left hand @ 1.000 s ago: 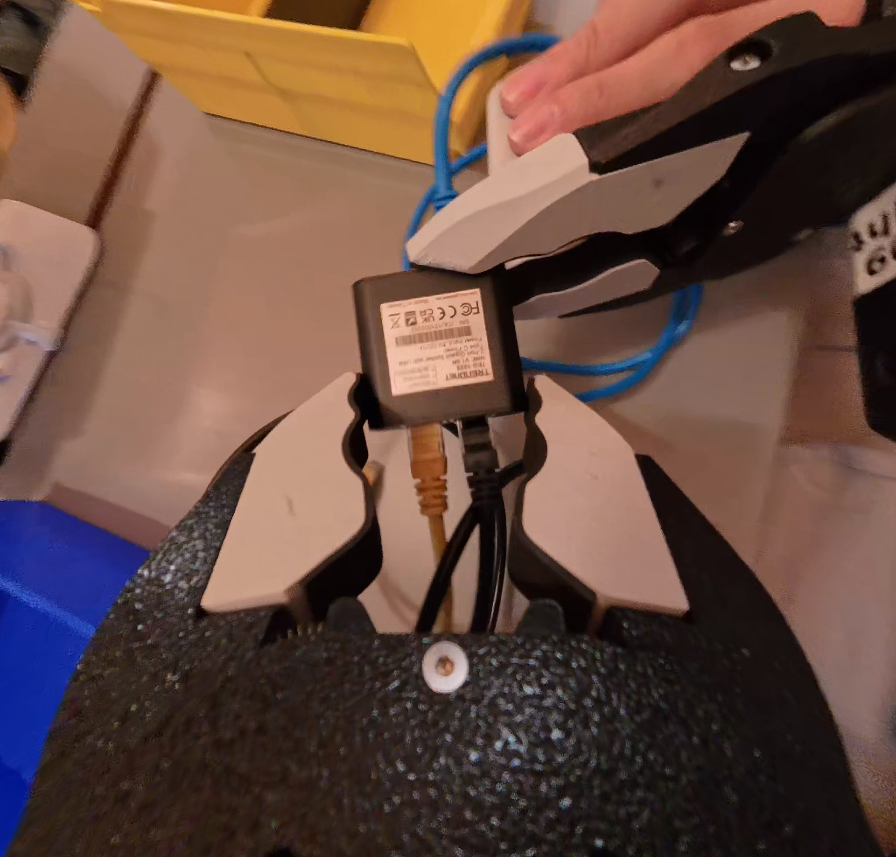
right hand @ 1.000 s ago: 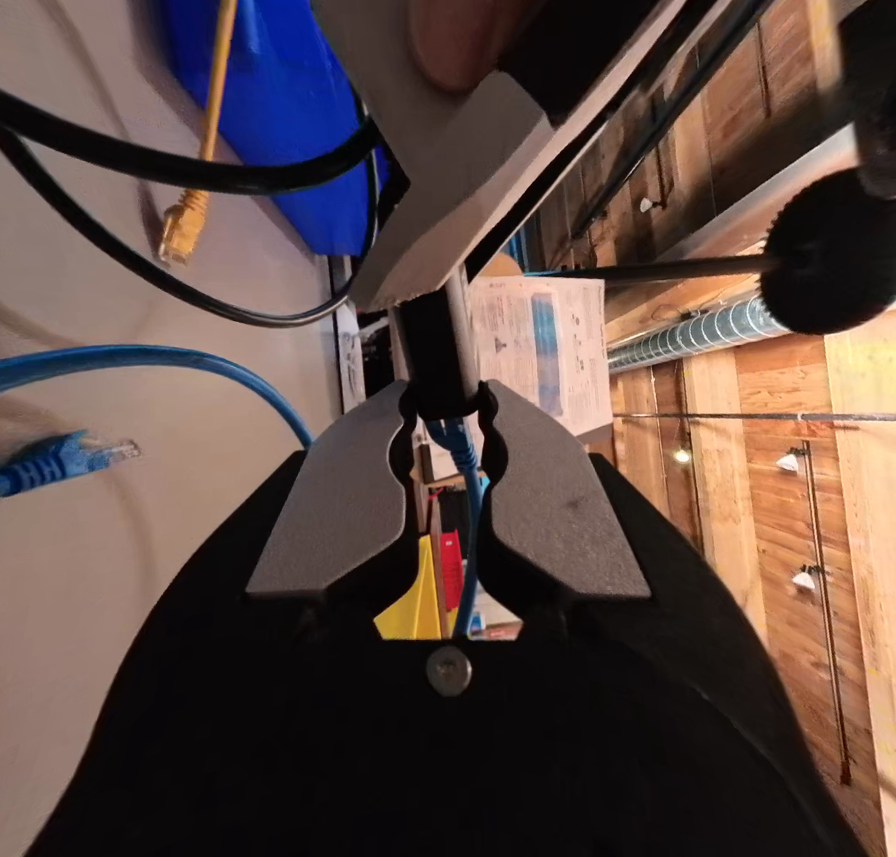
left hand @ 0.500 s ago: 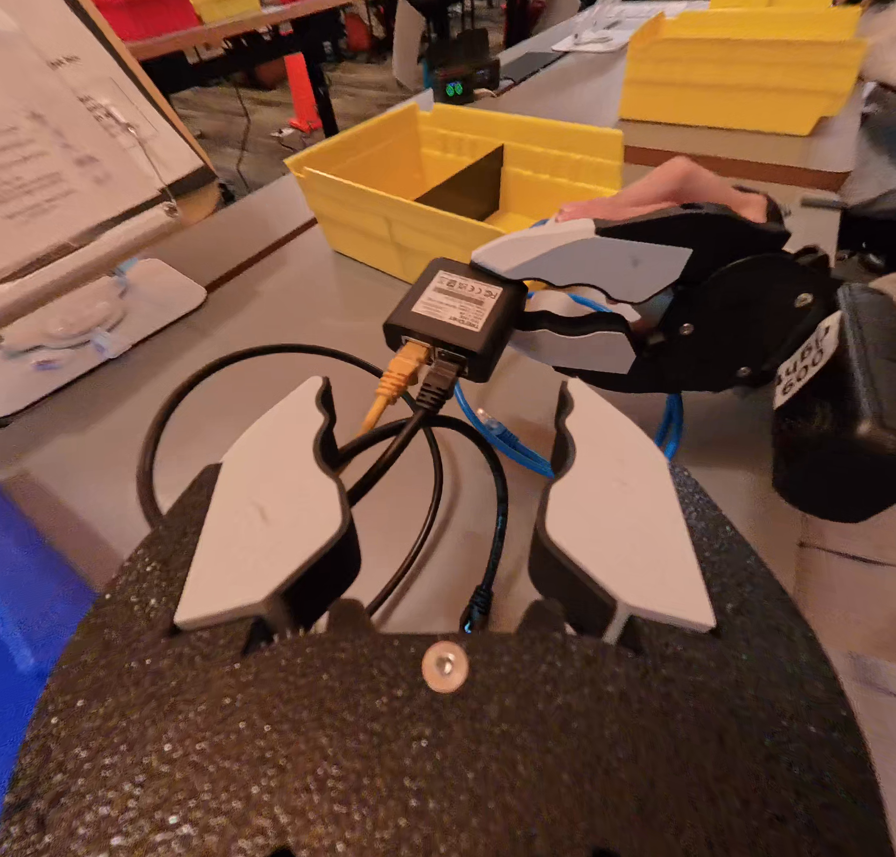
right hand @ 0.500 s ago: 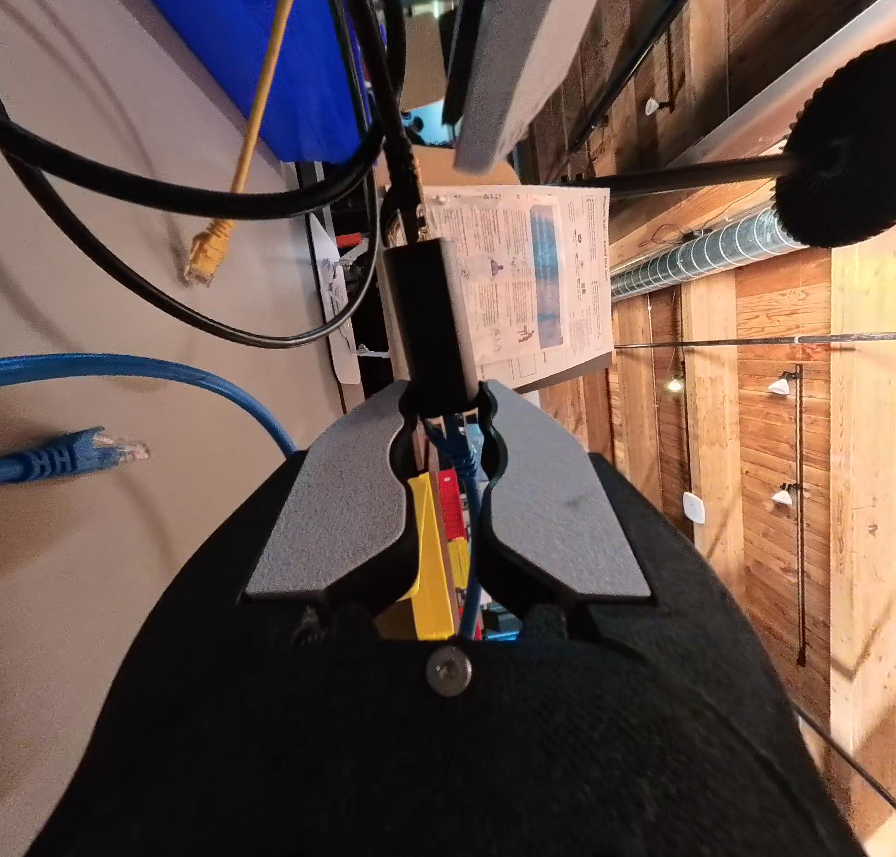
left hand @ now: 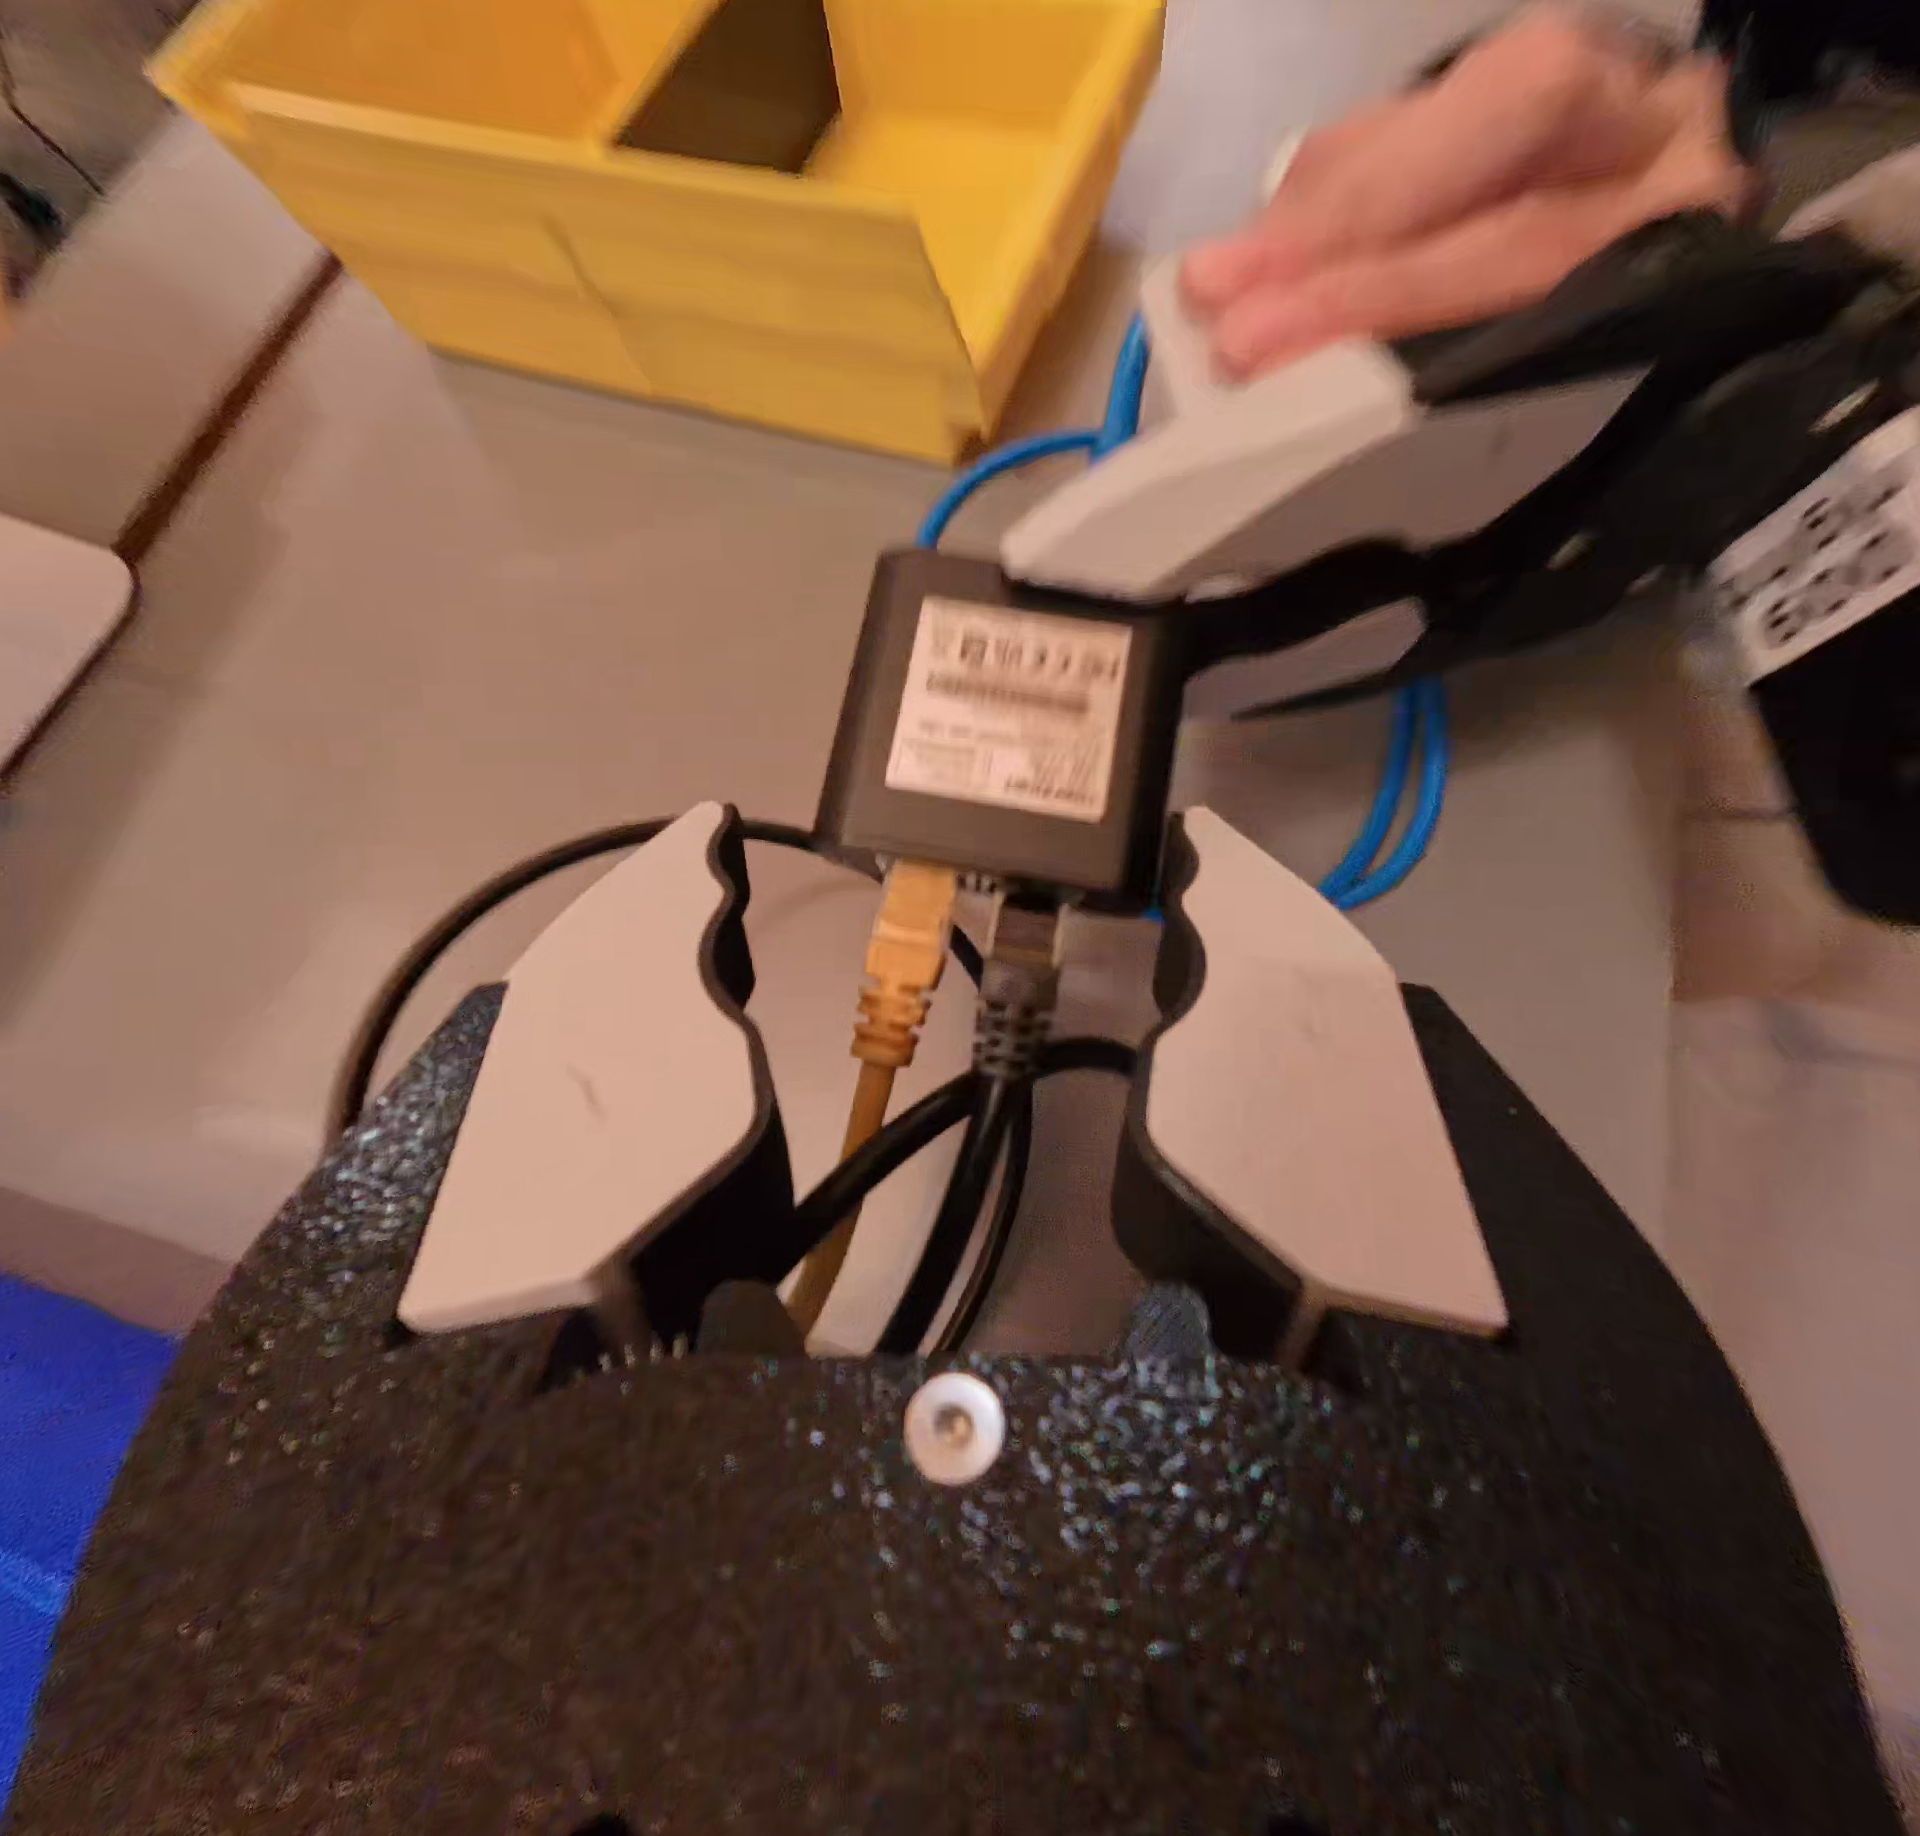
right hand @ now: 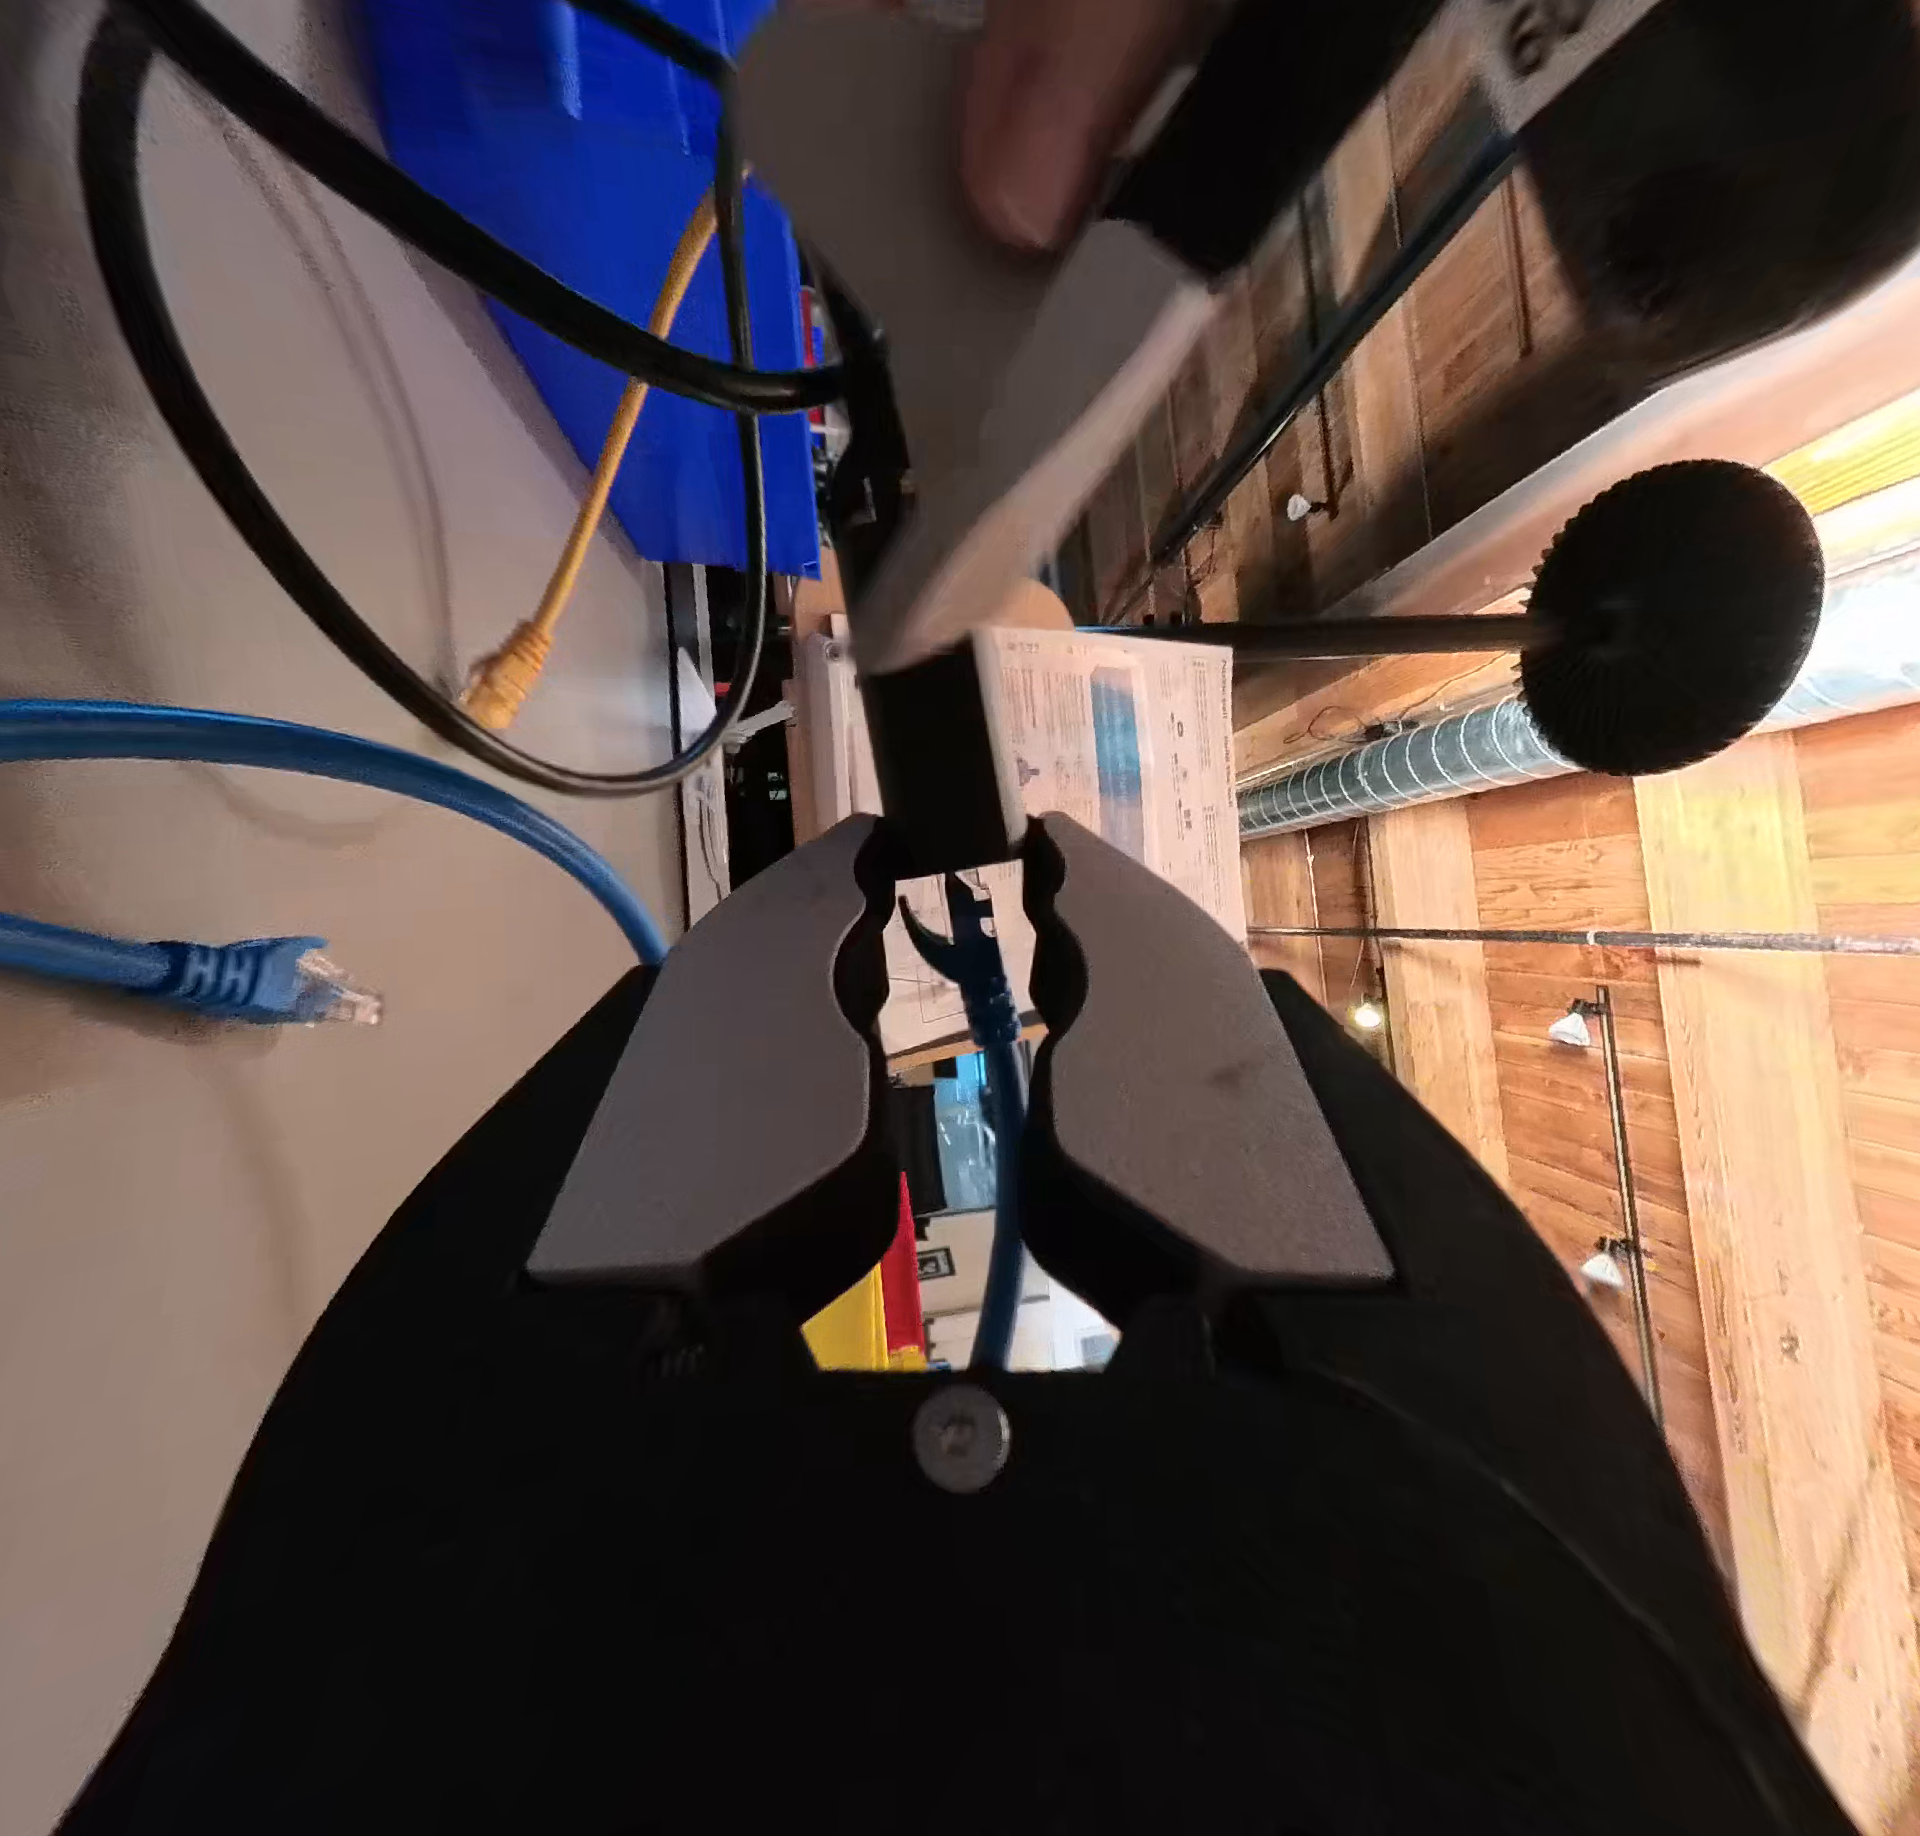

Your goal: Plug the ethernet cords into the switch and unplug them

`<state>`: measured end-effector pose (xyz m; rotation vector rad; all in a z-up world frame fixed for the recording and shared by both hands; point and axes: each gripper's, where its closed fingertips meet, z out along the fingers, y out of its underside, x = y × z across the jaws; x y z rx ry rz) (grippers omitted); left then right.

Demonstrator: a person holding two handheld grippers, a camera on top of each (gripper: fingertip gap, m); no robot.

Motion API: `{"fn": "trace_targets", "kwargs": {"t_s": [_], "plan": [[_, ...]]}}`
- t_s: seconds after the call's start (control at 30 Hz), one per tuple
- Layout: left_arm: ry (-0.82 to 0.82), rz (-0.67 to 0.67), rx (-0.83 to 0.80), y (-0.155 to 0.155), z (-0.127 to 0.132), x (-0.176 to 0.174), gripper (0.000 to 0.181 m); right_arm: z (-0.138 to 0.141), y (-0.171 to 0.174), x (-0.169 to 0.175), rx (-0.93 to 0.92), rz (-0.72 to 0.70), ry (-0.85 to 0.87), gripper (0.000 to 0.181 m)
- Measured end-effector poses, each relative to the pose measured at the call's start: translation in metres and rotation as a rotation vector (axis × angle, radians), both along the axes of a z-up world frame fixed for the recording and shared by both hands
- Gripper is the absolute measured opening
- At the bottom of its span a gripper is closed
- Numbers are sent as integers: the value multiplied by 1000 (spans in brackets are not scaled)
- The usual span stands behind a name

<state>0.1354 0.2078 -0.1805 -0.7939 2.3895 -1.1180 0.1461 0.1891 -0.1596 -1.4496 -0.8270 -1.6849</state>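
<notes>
Centrally in the left wrist view, the black switch (left hand: 1003,721) is showing its white label, with yellow cord (left hand: 902,945) and black cord (left hand: 1016,986) plugged in; the left gripper (left hand: 956,851) is gaping wide. Centrally in the right wrist view, the right gripper (right hand: 951,836) is clamping the switch (right hand: 935,758), its jaws narrow.

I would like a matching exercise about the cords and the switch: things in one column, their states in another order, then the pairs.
Things:
1. yellow cord
2. blue cord
3. switch
4. yellow bin

States:
A. held by the right tongs
B. free plug lying on the table
C. plugged in beside the black cord
D. standing behind the switch

Pairs: 1-C, 2-B, 3-A, 4-D
</notes>
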Motion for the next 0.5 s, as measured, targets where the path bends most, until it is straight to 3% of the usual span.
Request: {"fn": "trace_targets", "kwargs": {"t_s": [0.1,0.17,0.23,0.33,0.5], "plan": [[-27,-33,83,2,-18,2,71,12,-3,1,40,3,28,23],[-162,-42,-18,-8,-5,6,57,14,-6,4,53,11,58,23],[-234,-39,-124,-14,6,7,62,13,-8,6,68,27,84,23],[-247,-37,-234,-19,12,6,68,9,-6,6,57,27,81,23],[-202,-30,-346,-17,13,4,62,7,-4,4,53,52,112,23]]}}
